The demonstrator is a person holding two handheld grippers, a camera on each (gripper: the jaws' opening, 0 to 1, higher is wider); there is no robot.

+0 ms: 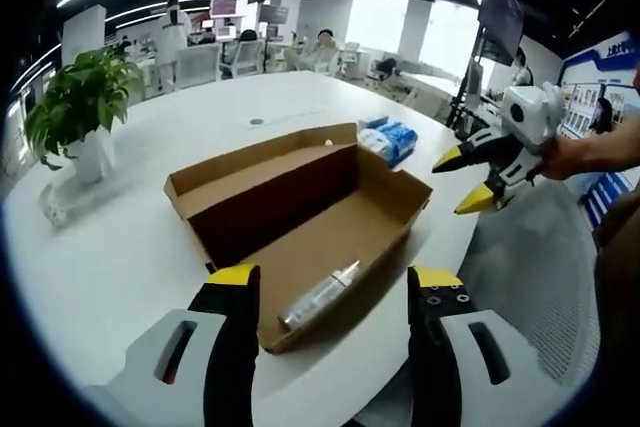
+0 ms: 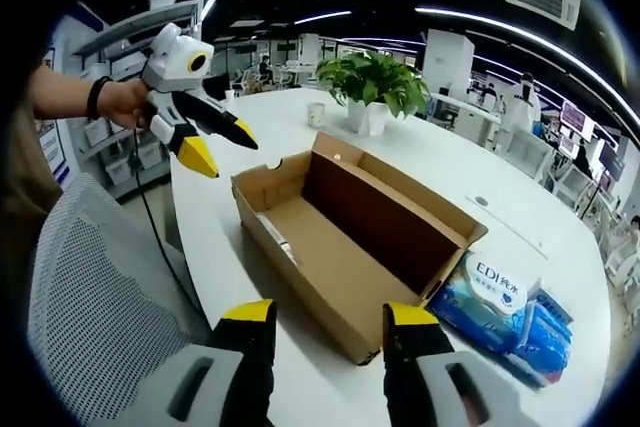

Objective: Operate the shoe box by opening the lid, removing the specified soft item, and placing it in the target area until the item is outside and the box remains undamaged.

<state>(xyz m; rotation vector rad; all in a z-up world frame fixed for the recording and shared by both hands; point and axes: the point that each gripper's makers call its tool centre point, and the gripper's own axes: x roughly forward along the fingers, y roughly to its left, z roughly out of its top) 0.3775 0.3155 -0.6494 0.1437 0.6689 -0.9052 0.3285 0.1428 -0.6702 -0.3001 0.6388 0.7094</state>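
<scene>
The shoe box (image 1: 300, 217) lies open on the white table (image 1: 120, 247), no lid over it; a clear-wrapped soft item (image 1: 320, 297) rests on its floor against the near wall, while a blue tissue pack (image 2: 505, 312) sits on the table just beside the box's far end. Both grippers hang in the air with jaws spread and empty: the left gripper (image 1: 335, 275) above the near wall, the right gripper (image 2: 328, 312) over the opposite end. A careless reach could pinch the thin cardboard wall with the item, creasing or dragging the box; the slick wrap may also slip free.
</scene>
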